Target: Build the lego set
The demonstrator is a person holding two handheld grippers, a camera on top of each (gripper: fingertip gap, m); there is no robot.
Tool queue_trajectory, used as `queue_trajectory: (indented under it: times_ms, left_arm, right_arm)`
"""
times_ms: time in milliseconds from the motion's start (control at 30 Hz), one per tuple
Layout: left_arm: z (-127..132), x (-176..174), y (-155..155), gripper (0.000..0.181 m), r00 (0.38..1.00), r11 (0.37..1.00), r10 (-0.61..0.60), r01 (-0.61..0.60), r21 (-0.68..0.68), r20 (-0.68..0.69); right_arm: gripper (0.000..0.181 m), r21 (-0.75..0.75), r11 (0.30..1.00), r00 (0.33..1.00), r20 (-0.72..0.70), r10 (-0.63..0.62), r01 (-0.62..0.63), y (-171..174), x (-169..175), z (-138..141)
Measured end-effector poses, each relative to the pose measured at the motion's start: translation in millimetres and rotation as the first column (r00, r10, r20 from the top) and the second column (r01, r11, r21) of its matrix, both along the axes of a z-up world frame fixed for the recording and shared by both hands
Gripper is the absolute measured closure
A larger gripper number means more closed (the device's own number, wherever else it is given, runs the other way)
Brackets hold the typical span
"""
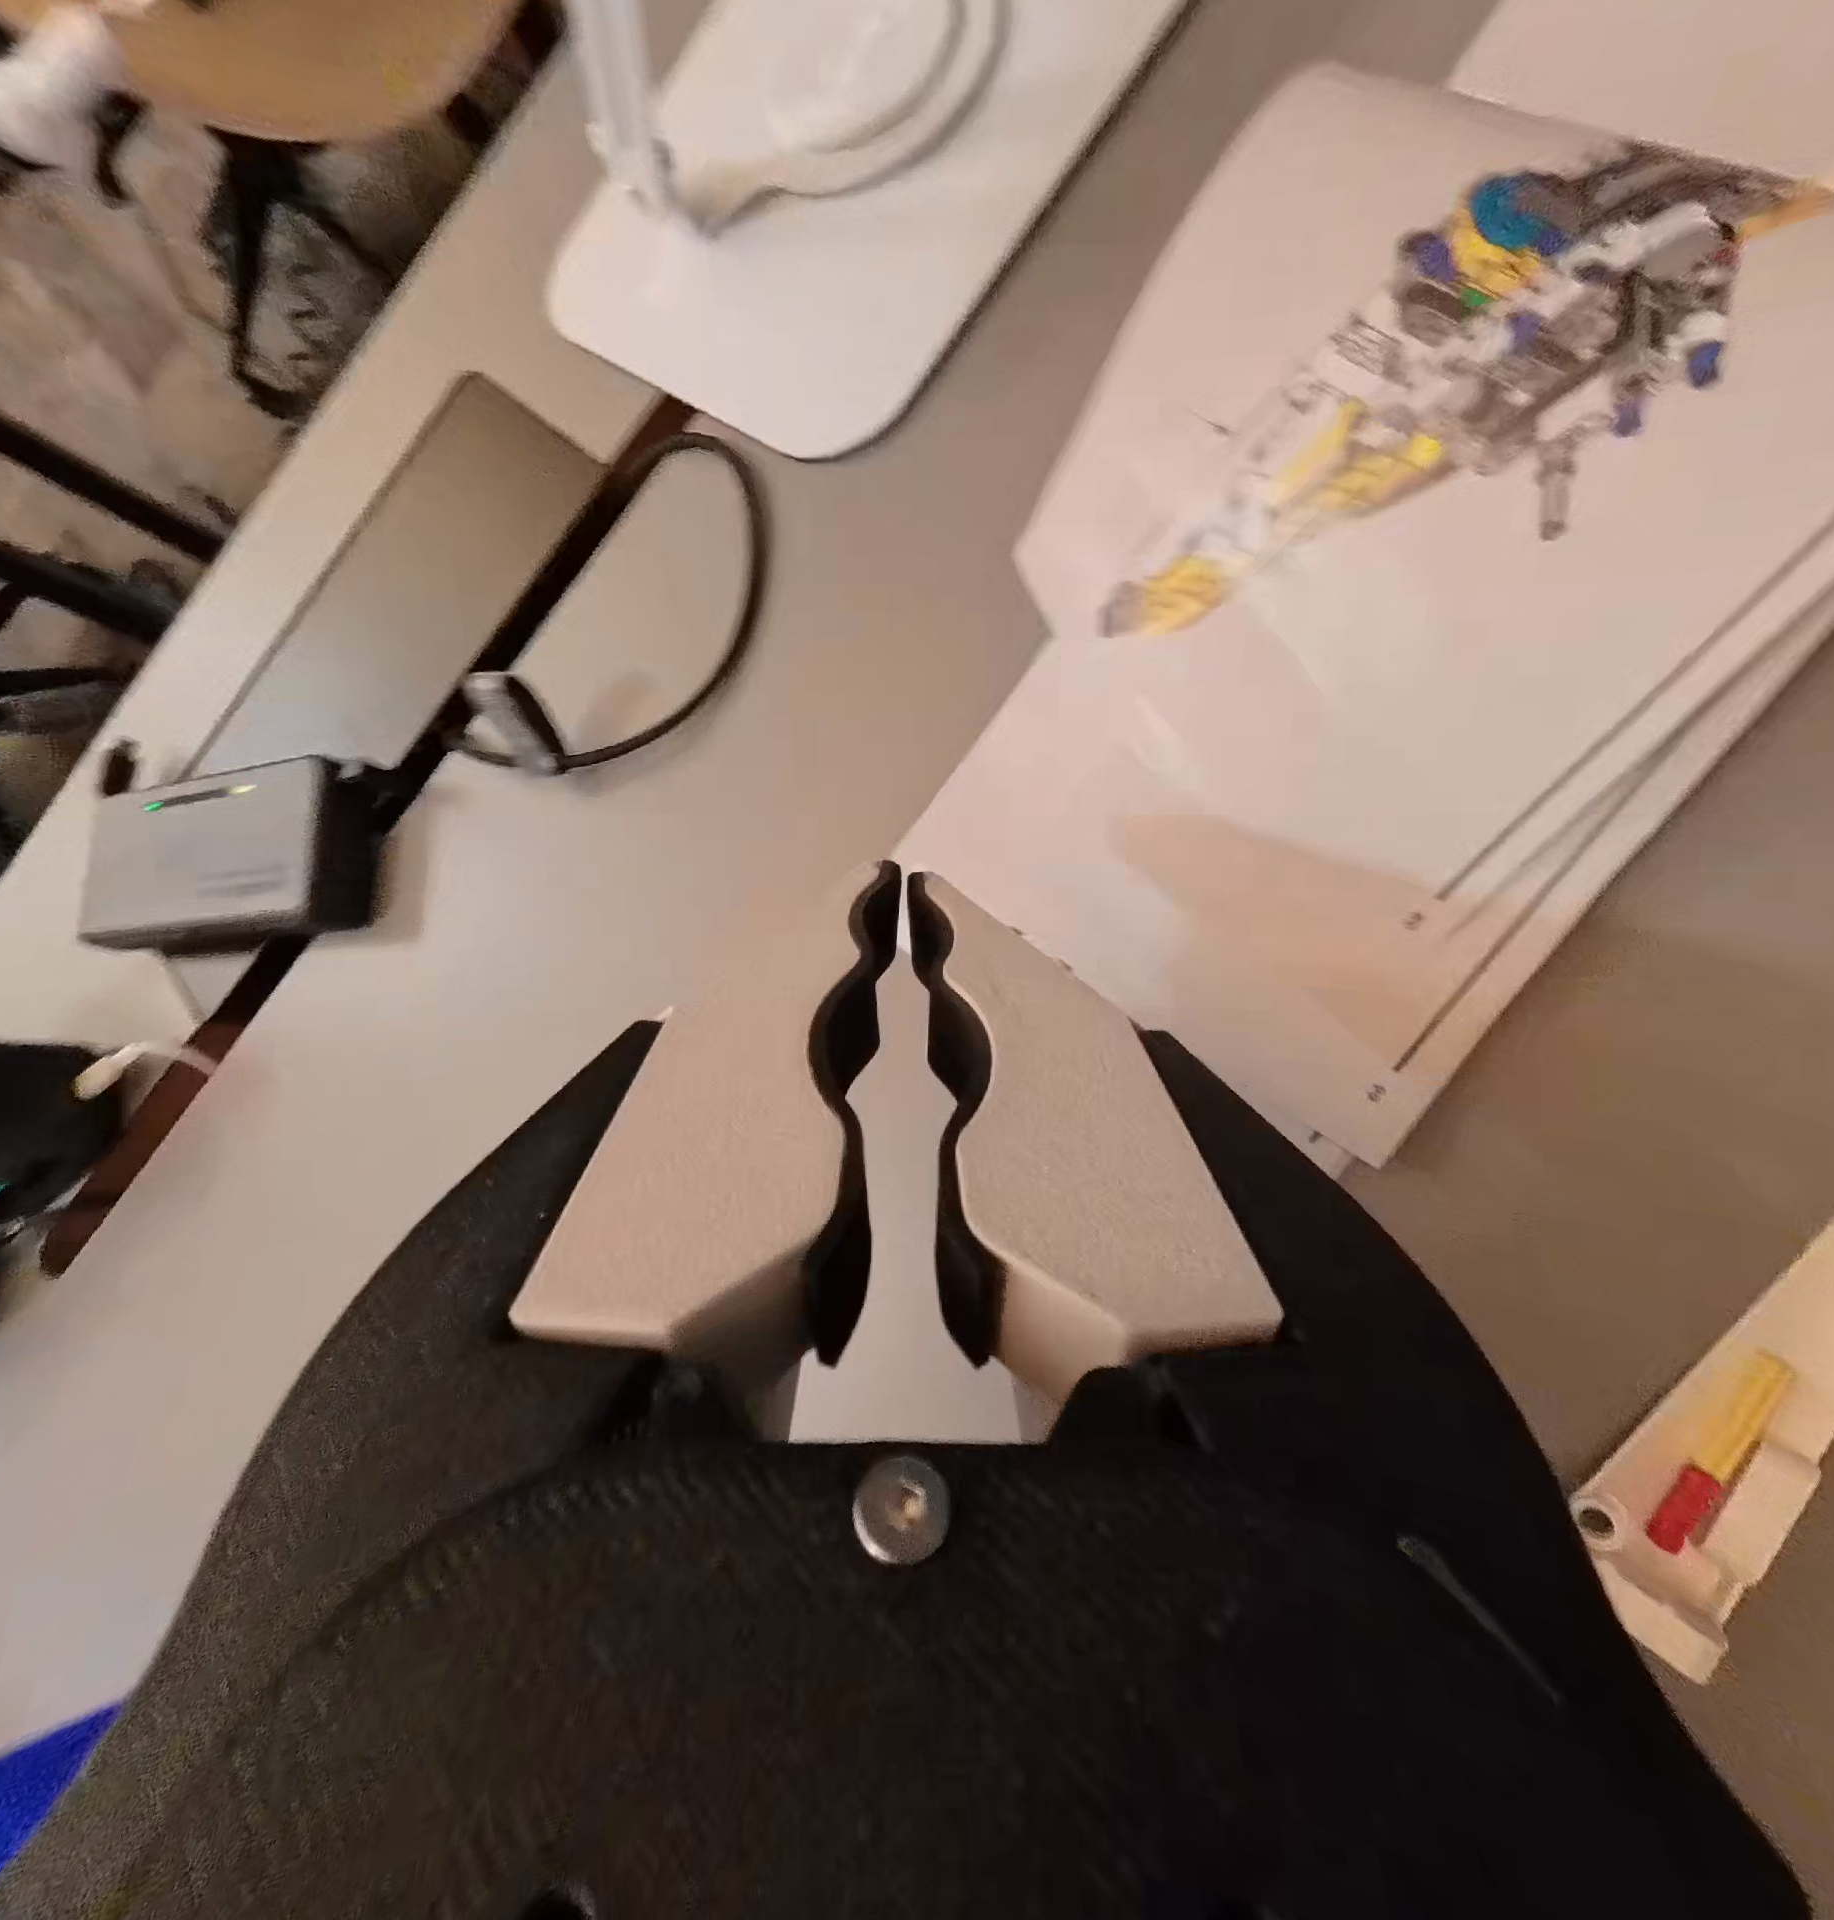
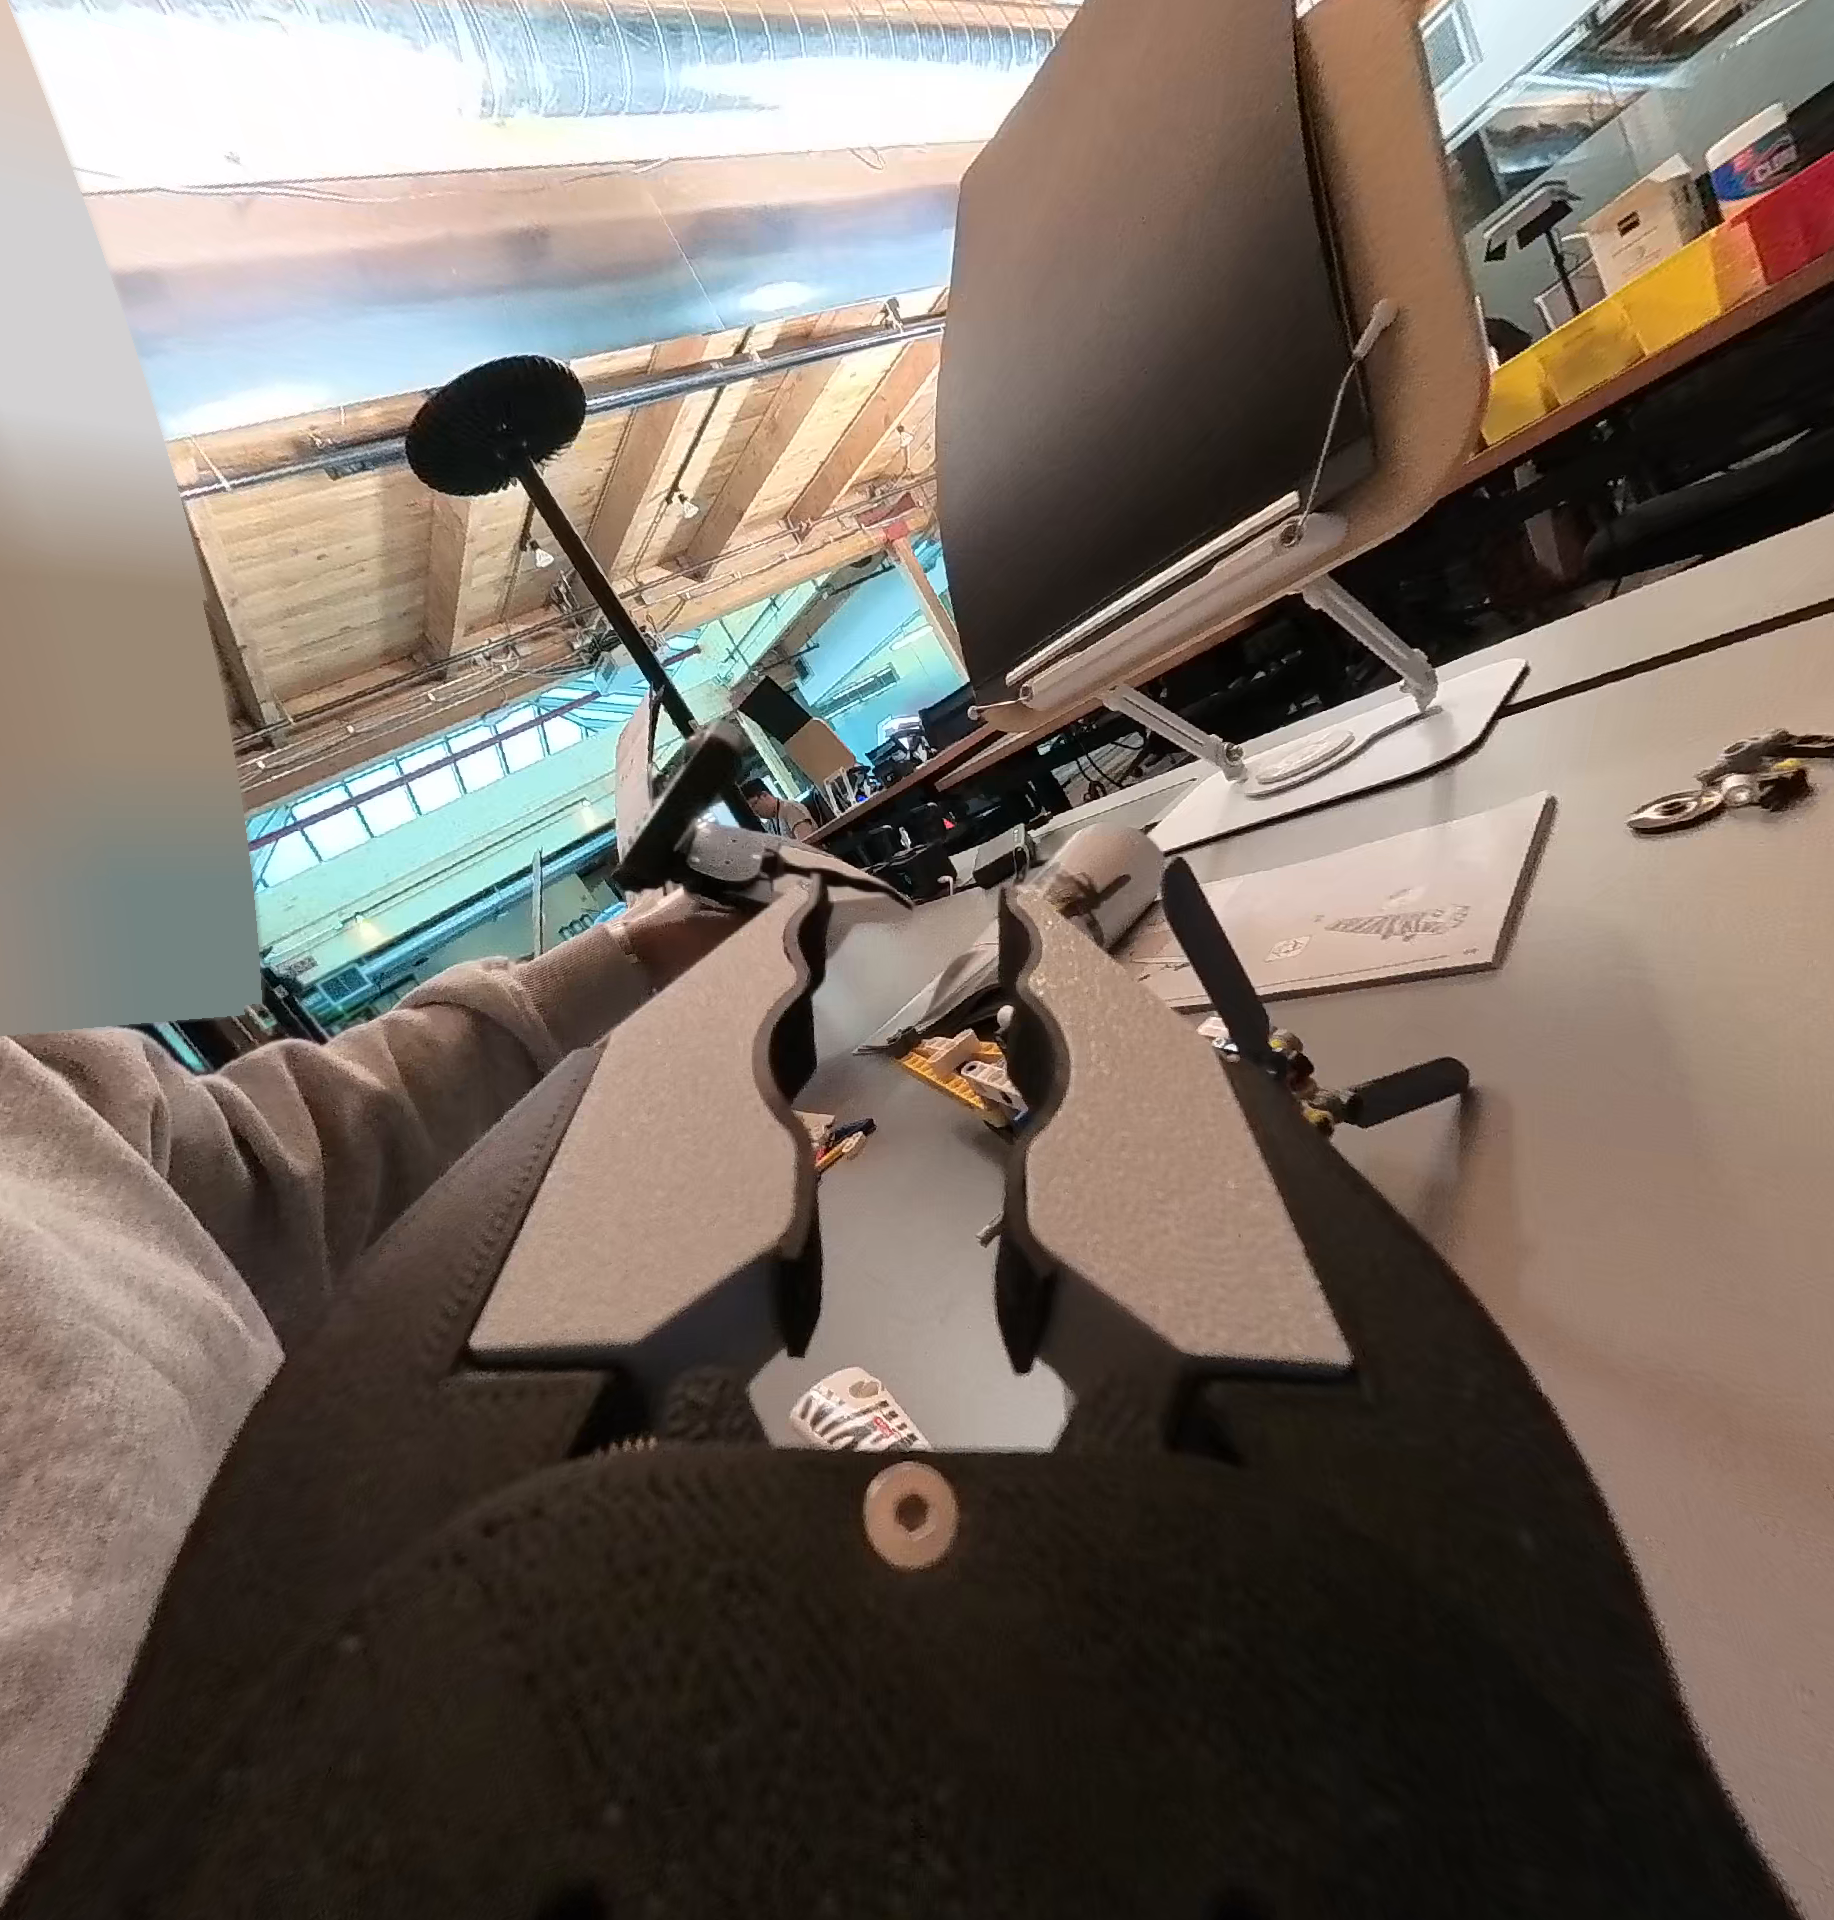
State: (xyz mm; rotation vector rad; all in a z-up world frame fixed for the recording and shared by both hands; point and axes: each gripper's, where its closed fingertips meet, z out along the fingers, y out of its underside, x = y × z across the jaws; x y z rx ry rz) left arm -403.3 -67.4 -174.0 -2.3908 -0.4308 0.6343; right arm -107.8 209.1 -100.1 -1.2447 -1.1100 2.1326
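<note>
Both grippers are empty, the left gripper [image 1: 900, 883] pressed together, the right gripper [image 2: 908, 914] spread, while loose lego pieces [image 2: 960, 1070] lie mid-frame below the open instruction booklet [image 1: 1412, 644], so most building seems left.

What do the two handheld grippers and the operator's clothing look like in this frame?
Both the left gripper and the right gripper have a black textured body with a silver screw at its centre. Each has two grey wedge-shaped fingers with black wavy inner linings. The person wears a light grey sweatshirt sleeve.
</note>
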Motion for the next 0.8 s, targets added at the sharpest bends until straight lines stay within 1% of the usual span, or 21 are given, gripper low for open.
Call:
queue_trajectory:
  times_ms: [67,100,167,233,300,367,400,467,533,600,700,733,800]
  left_arm:
    - [18,-3,-1,0.181,0.998,0.995,0.06,-0.058,0.075,-0.031]
    - [28,2,6,0.181,0.997,0.988,0.068,-0.064,0.142,-0.024]
    - [48,24,34,0.176,1.0,0.959,0.02,-0.025,0.281,0.022]
    - [59,52,71,0.173,0.996,0.931,-0.068,0.043,0.362,0.056]
    - [54,76,109,0.169,0.986,0.925,-0.153,0.119,0.361,0.068]
    - [42,94,142,0.164,0.973,0.925,-0.219,0.184,0.333,0.071]
    - [33,99,155,0.162,0.969,0.928,-0.238,0.204,0.312,0.073]
    - [13,97,170,0.163,0.972,0.95,-0.223,0.199,0.242,0.075]
    - [-8,87,168,0.164,0.981,0.977,-0.162,0.144,0.157,0.11]
    - [-29,82,155,0.163,0.974,0.992,-0.103,0.087,0.088,0.201]
    - [-33,79,137,0.164,0.955,0.989,-0.033,-0.012,0.15,0.296]
    - [-35,77,130,0.167,0.948,0.986,-0.005,-0.048,0.158,0.319]
    - [-41,73,115,0.167,0.942,0.985,0.034,-0.088,0.147,0.333]
  right_arm:
    - [0.15,0.004,1.0,1.0,0.003,0.0,0.0,-1,-1,0]
    - [0.15,0.005,1.0,1.0,0.004,0.0,0.0,-1,-1,0]
    - [0.15,0.012,1.0,1.0,0.007,0.0,0.0,-2,-2,-1]
    - [0.15,0.022,1.0,1.0,0.01,-0.002,0.002,-3,-3,-1]
    - [0.15,0.033,0.999,1.0,0.014,0.0,0.0,-4,-4,-1]
    - [0.15,0.044,0.999,1.0,0.016,0.002,-0.002,-6,-5,-2]
    - [0.15,0.048,0.999,1.0,0.015,0.001,-0.002,-7,-4,-2]
    - [0.151,0.052,0.999,1.0,0.013,0.0,-0.001,-7,-4,-1]
    - [0.151,0.051,0.999,1.0,0.008,-0.001,0.0,-7,-3,-1]
    - [0.151,0.043,0.999,1.0,0.004,-0.001,0.001,-5,-2,0]
    - [0.151,0.02,1.0,1.0,0.003,0.001,-0.001,-3,-1,0]
    - [0.151,0.012,1.0,1.0,0.004,0.003,-0.003,-2,-1,0]
    - [0.151,0.002,1.0,1.0,0.004,0.006,-0.006,-2,-1,0]
